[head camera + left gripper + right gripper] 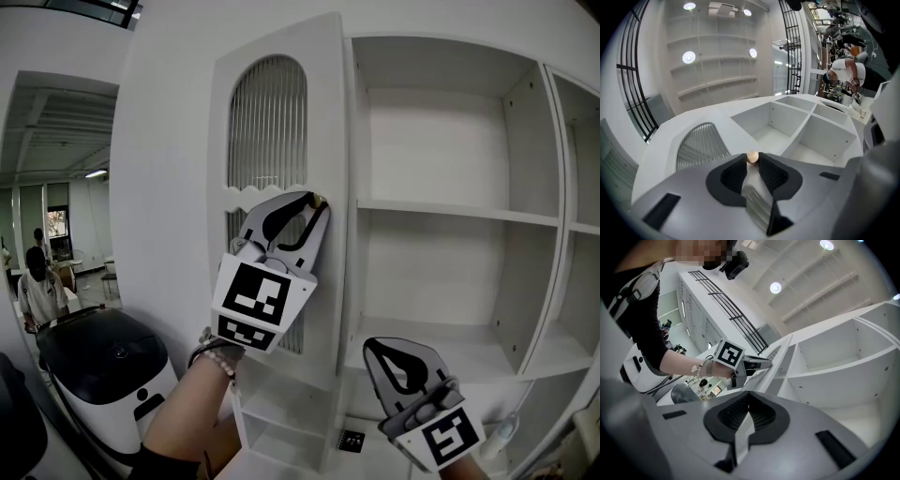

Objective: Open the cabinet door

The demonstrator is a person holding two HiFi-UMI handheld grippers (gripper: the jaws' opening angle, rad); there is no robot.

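Observation:
The white cabinet door (323,112), with an arched ribbed glass panel (267,122), stands swung open on the cabinet's left side. My left gripper (314,202) is shut on the door's small round wooden knob (320,200). In the left gripper view the knob (752,157) sits pinched between the two dark pads at the jaw tips. The right gripper view shows that gripper (766,364) at the door's edge. My right gripper (392,349) hangs low in front of the open cabinet, shut and holding nothing; its jaws (749,394) meet with no gap.
Behind the door the cabinet (450,211) shows bare white shelves and a divider (548,187) on the right. A black-and-white machine (103,361) stands low on the left. A person (37,286) is far off at the left. A small dark item (352,441) lies on the bottom shelf.

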